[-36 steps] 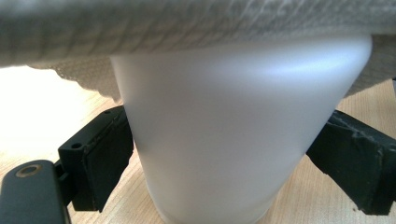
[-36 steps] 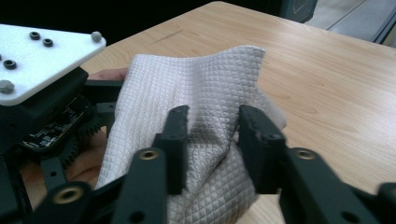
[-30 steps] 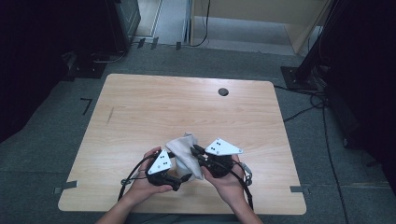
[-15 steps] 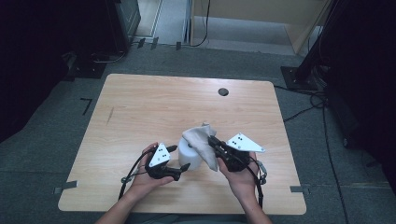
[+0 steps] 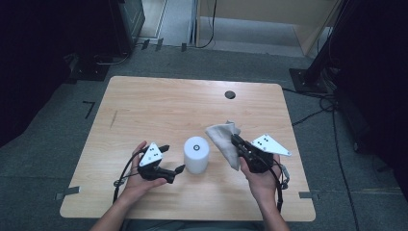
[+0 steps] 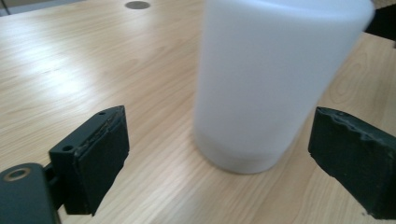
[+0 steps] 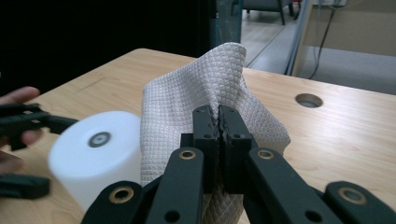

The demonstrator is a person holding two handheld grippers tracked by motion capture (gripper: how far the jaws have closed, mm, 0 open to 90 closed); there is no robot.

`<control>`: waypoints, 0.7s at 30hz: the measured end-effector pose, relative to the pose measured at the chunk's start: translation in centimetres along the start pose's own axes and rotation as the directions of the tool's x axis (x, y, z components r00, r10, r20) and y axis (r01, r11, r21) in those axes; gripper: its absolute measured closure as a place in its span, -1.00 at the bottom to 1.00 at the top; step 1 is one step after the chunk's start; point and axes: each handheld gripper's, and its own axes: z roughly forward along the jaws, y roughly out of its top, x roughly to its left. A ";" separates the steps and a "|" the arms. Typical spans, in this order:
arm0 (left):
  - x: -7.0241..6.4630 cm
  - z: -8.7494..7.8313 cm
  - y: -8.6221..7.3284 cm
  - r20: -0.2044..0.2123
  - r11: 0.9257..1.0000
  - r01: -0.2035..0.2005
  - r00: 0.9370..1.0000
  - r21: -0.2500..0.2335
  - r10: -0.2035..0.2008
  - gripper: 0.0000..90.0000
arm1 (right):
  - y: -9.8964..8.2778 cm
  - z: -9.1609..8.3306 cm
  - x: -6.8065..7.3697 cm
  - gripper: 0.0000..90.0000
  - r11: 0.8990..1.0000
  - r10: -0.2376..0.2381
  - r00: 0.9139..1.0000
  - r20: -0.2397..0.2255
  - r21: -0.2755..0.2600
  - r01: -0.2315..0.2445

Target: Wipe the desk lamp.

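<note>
Left to right, as laid out on the table:

Left gripper (image 5: pixel 169 159): held low by the left hand (image 5: pixel 139 179), aimed at the canister from the near-left; jaws spread wide, just opened further, gripping nothing. Likely parked there to stay clear of the canister while keeping it within reach.

Left jaws up close: in the left gripper view, one black pad (image 6: pixel 100 156) on each side of the canister's base, neither touching it; room enough to close in again if steadying is needed.

White cylindrical plastic canister (image 5: pixel 197 154): upright on the pale wooden tabletop (image 5: pixel 159 106), near the front edge, between the two grippers and apart from both; small round mark on its flat top. Standing free, so probably the thing being wiped or uncovered.

Grey waffle-weave cloth (image 5: pixel 226 137): lifted off the wood, hanging just right of the canister, bunched into a peak above the pinch and draping below it. Kept aloft presumably to carry it clear of the canister.

Right gripper (image 5: pixel 235 139): jaws pressed fully together on a fold of the cloth, seen plainly in the right gripper view (image 7: pixel 218 123); tight pinch because thin fabric slips otherwise.

Round dark hole (image 5: pixel 230 95): far side of the tabletop, well apart from the work.
</note>
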 end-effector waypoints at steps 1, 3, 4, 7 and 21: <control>0.7 -0.6 0.0 -0.010 1.000 0.014 1.000 0.001 -0.014 -0.92 | -0.1 -0.1 -0.4 0.94 1.000 -0.002 1.000 0.013 0.000 0.002; 2.1 -1.7 -0.2 -0.042 0.999 0.042 0.998 -0.007 -0.042 -0.92 | -0.2 -0.1 -0.7 0.94 1.000 -0.003 1.000 0.031 0.005 0.002; 2.8 -2.2 -0.4 -0.061 0.998 0.058 0.996 -0.008 -0.059 -0.92 | -0.4 0.0 -1.0 0.94 1.000 -0.009 0.999 0.046 0.008 0.009; 4.4 -3.2 -0.8 -0.111 0.995 0.102 0.989 0.004 -0.101 -0.92 | -0.9 0.2 -1.8 0.94 1.000 -0.011 0.997 0.077 0.028 0.009; 9.3 -6.2 -3.3 -0.289 0.955 0.284 0.924 0.081 -0.250 -0.92 | -3.9 2.0 -4.9 0.29 0.992 -0.032 0.978 0.204 0.130 0.006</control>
